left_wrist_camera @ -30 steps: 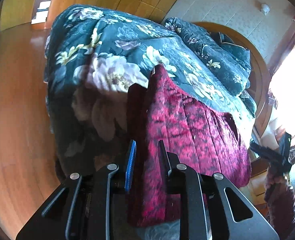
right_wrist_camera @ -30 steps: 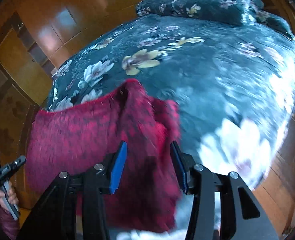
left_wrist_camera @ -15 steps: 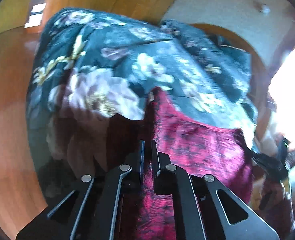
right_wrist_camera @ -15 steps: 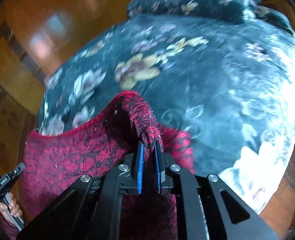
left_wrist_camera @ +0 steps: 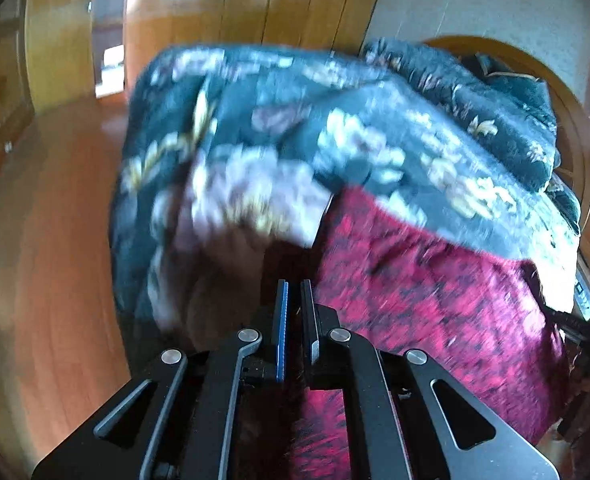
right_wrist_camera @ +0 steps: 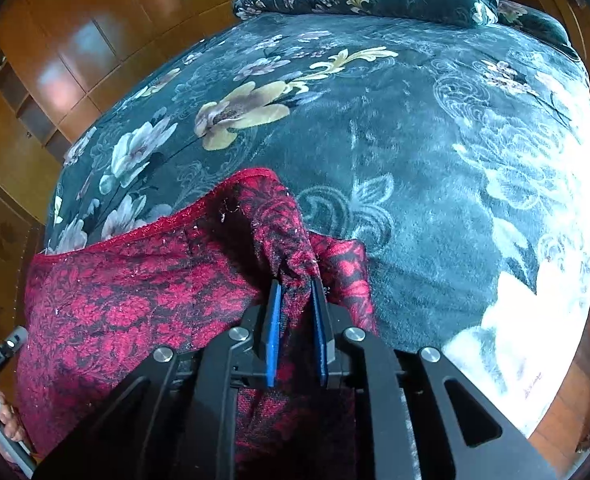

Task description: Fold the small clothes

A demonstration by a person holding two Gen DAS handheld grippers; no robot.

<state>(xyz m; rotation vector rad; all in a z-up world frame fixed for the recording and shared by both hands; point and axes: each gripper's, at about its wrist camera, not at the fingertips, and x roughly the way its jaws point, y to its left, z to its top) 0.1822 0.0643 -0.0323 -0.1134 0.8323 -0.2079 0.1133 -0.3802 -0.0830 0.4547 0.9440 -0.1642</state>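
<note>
Red-and-black patterned garment [right_wrist_camera: 143,300] lies spread at the near edge of the bed [right_wrist_camera: 415,140], on the dark floral blanket. Right gripper [right_wrist_camera: 297,292] is clamped on a bunched-up fold at the garment's right side, lifted off the blanket; its jaws have just eased open slightly with the fabric between them. Left gripper [left_wrist_camera: 293,300] is closed at the garment's left edge; view blurred, fabric between the pads unclear.
</note>
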